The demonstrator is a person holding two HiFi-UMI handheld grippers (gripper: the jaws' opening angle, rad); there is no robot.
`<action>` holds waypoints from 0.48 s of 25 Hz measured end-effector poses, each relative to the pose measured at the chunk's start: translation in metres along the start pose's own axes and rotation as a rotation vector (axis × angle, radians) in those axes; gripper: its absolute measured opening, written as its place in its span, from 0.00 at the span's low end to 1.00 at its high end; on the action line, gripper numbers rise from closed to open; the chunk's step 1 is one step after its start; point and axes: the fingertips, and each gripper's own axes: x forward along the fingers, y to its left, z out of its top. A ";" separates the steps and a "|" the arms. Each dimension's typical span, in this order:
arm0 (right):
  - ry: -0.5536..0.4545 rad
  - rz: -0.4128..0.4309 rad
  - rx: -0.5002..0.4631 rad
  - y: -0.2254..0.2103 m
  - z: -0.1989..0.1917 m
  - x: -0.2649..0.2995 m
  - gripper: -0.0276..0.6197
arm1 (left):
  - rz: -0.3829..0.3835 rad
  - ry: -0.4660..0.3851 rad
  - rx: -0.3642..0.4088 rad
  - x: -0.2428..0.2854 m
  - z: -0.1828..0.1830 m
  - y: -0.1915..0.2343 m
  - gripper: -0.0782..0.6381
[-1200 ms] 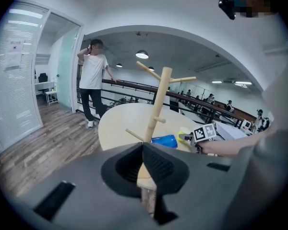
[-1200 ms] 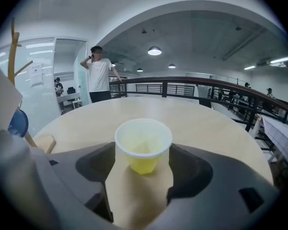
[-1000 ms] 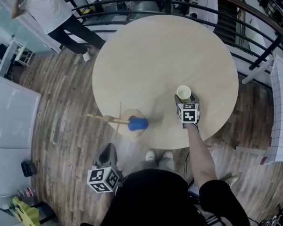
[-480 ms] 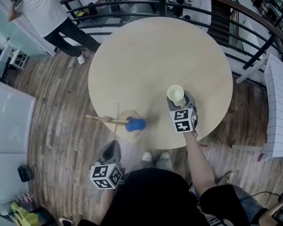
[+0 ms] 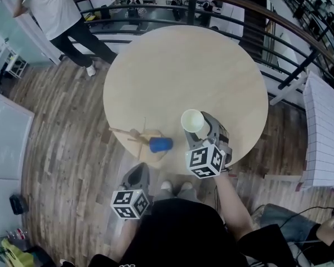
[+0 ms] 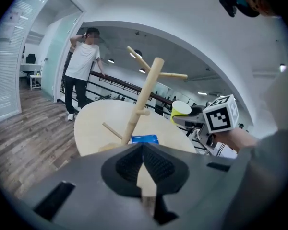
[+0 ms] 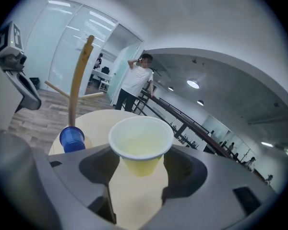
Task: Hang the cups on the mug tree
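Observation:
A yellow cup [image 5: 193, 121] is held upright, mouth up, by my right gripper [image 5: 203, 125], lifted above the round table's [image 5: 183, 65] near edge. In the right gripper view the yellow cup [image 7: 140, 145] sits between the jaws of my right gripper [image 7: 140, 169], which press its sides. The wooden mug tree [image 5: 136, 137] stands at the table's near left edge, with a blue cup [image 5: 161, 144] at its base. My left gripper [image 5: 137, 171] hangs off the table, below the tree, shut and empty. The left gripper view shows the tree [image 6: 144, 95], blue cup [image 6: 144, 139] and yellow cup [image 6: 181, 110].
A dark railing [image 5: 156, 4] curves round the table's far side. A person [image 5: 55, 10] stands at the upper left on the wooden floor [image 5: 67, 149]. A white panel [image 5: 323, 132] stands to the right.
My right gripper has carried the yellow cup up and to the left, closer to the mug tree. The left gripper has stayed below the table edge.

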 end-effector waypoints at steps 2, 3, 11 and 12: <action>0.009 -0.006 -0.058 0.008 0.015 -0.008 0.50 | -0.006 -0.003 0.017 -0.003 -0.001 0.002 0.13; 0.013 -0.011 -0.094 0.013 0.024 -0.012 0.50 | -0.007 -0.003 0.027 -0.005 -0.002 0.004 0.13; 0.064 -0.105 -0.463 0.044 0.087 -0.050 0.50 | -0.053 -0.014 -0.008 -0.010 -0.014 0.013 0.13; 0.069 -0.122 -0.511 0.047 0.092 -0.053 0.50 | -0.059 -0.018 -0.011 -0.011 -0.014 0.013 0.13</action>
